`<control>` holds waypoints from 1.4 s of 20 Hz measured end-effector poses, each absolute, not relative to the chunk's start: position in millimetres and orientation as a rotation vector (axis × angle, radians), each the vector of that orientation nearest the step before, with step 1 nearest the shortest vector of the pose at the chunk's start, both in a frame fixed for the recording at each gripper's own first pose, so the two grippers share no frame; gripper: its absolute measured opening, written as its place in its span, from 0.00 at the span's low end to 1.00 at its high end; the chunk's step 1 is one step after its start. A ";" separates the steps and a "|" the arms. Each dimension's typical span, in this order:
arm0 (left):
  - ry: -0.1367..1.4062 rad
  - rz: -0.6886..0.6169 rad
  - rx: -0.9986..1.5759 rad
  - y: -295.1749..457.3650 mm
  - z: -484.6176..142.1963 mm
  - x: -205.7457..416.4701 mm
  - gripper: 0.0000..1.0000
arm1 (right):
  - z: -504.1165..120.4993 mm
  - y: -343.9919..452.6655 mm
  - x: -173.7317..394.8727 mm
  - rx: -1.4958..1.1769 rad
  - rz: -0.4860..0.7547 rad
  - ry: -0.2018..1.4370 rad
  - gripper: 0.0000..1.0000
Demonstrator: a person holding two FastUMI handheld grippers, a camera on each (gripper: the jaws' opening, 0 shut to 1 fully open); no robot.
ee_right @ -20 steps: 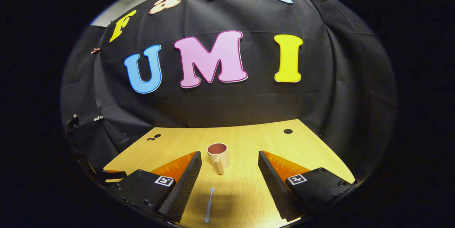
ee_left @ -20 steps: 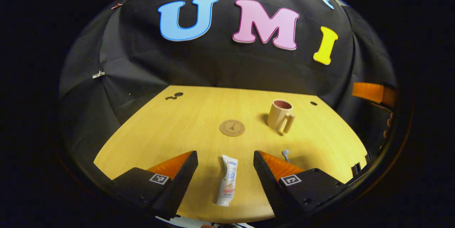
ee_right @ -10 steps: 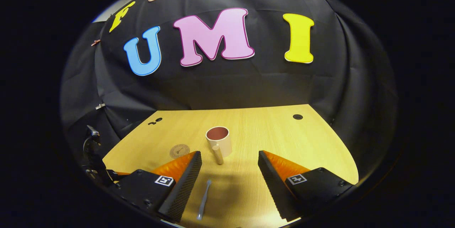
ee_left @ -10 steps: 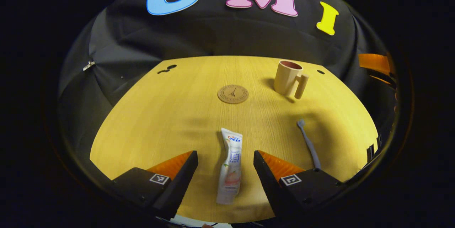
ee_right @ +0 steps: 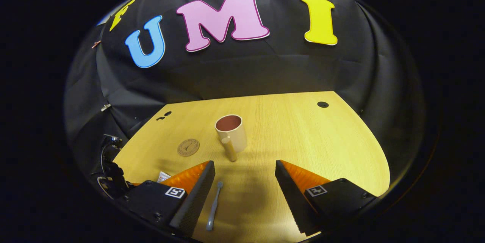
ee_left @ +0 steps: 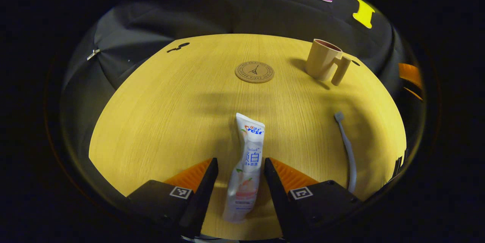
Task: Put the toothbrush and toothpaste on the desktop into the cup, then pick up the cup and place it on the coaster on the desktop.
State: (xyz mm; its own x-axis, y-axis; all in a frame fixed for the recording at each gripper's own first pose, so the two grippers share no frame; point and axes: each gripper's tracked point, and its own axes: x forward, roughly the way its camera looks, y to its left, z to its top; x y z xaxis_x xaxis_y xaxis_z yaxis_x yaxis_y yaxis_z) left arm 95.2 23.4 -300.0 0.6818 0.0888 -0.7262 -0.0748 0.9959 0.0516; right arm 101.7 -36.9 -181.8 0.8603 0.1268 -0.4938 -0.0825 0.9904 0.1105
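Observation:
A white toothpaste tube (ee_left: 248,155) lies flat on the wooden desktop (ee_left: 170,114), pointing away from me. My left gripper (ee_left: 240,167) straddles its lower half, open, with narrow gaps on both sides. A grey toothbrush (ee_left: 346,144) lies to the right of the tube. The beige cup (ee_left: 322,61) stands upright at the far right, handle toward me, and the round coaster (ee_left: 254,71) lies left of it. In the right gripper view, my right gripper (ee_right: 244,174) hangs open above the desk, with the toothbrush (ee_right: 213,207) by its left finger and the cup (ee_right: 233,133) ahead, beside the coaster (ee_right: 188,147).
The black cloth wall rises close behind the desk. A round cable hole (ee_right: 323,104) sits at the far right corner and a few small holes (ee_left: 178,47) at the far left. Bare wood lies between the coaster and the tube.
My left gripper came down and forward over the toothpaste, and its jaws narrowed around the tube. My right gripper tilted down and moved a little forward, staying open.

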 end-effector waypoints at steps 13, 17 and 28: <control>0.916 -0.076 0.078 11.1 -294.9 99.8 0.24 | -258.6 -14.0 73.7 0.040 0.022 0.791 0.99; 0.849 -0.089 0.012 20.8 -266.2 91.4 0.23 | -273.7 5.9 62.1 0.018 0.027 0.862 0.99; 0.775 -0.112 -0.013 45.2 -239.5 73.4 0.23 | -322.5 25.2 44.1 -0.086 0.017 1.032 0.99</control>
State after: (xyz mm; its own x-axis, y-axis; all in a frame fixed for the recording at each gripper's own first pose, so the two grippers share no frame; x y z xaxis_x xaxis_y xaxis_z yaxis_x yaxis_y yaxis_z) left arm 73.4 45.2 -239.5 0.7090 -0.1058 -0.6972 0.0964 0.9939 -0.0528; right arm 44.1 25.2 -322.5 0.5131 -0.0260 -0.8579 -0.0548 0.9965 -0.0630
